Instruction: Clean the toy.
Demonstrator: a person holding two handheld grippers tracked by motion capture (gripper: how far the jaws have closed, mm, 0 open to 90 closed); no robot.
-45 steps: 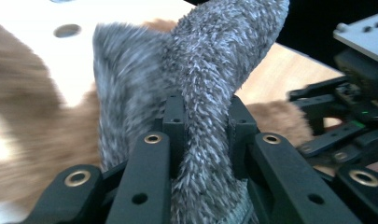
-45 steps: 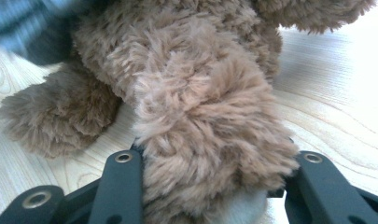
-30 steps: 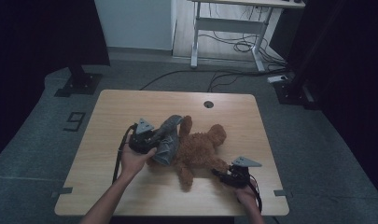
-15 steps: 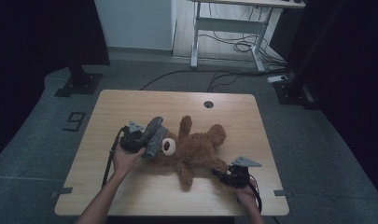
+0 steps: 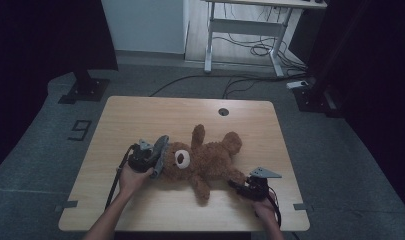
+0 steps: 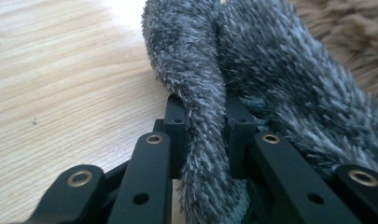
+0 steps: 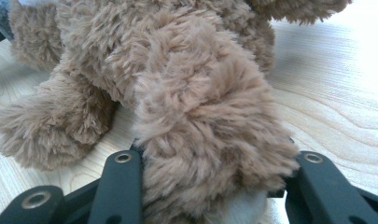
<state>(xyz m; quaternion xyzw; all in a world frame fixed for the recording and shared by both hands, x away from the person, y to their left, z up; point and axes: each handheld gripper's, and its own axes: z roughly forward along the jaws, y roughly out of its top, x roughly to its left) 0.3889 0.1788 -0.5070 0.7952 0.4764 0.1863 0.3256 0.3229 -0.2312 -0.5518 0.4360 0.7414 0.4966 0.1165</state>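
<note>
Lying on its back near the middle of the high view, the fluffy brown plush teddy bear (image 5: 207, 161) was stretched across the light wooden table (image 5: 140, 115), head toward the left of the frame, legs toward the right. At centre left, the left gripper (image 5: 157, 159) had its jaws clamped on a fold of grey fuzzy fabric (image 5: 161, 152) sitting right against the bear's head; in the left gripper view that grey fabric (image 6: 203, 126) was pinched tight between the black jaws. Down at lower right, the right gripper (image 5: 238, 184) was closed on one of the bear's legs, and in the right gripper view the brown leg (image 7: 200, 158) bulged between the jaws.
</note>
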